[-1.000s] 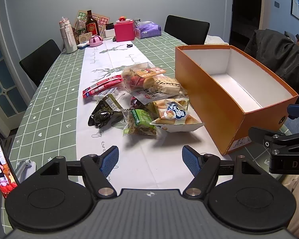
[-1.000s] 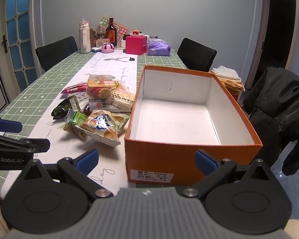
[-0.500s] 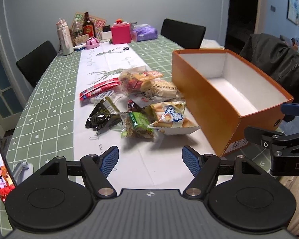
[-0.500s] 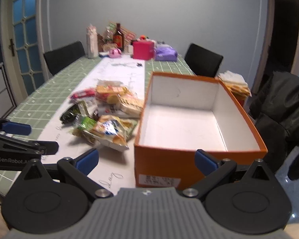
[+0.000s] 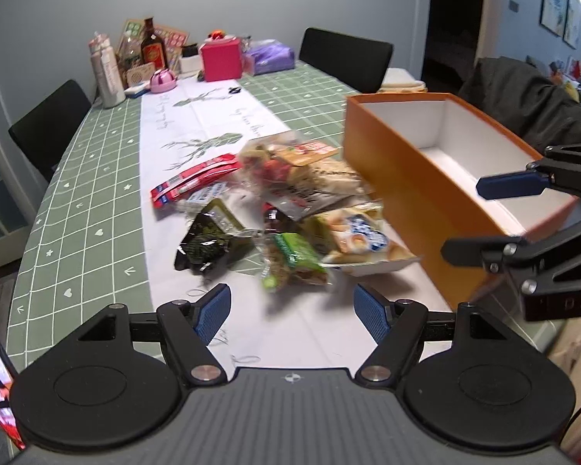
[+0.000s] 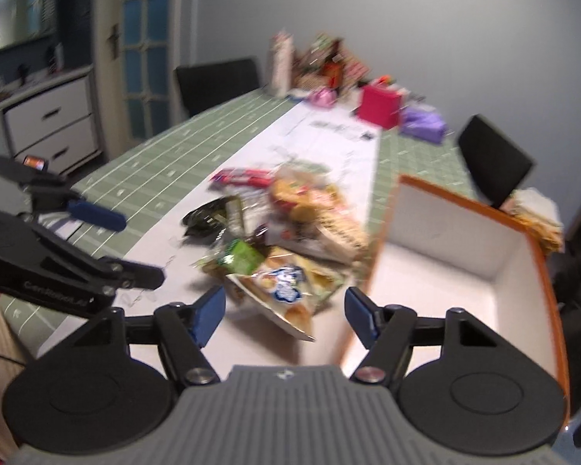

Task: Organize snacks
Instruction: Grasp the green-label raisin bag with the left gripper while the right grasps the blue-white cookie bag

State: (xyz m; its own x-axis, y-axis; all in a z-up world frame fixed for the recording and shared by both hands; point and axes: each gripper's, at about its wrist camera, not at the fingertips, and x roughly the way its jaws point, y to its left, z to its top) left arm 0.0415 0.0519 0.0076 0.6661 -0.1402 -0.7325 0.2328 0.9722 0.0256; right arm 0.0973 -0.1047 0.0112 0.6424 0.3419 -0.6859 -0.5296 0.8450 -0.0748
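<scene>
Swung my right gripper left toward the snack pile; view's blurry. Both grippers wide open, nothing held; left gripper hovers near the box.

We are seeing a pile of snack bags lying in the middle of the tabletop. An open box is sitting just to the right of the pile. Bottles and small boxes are standing at the far end, behind the snacks.
</scene>
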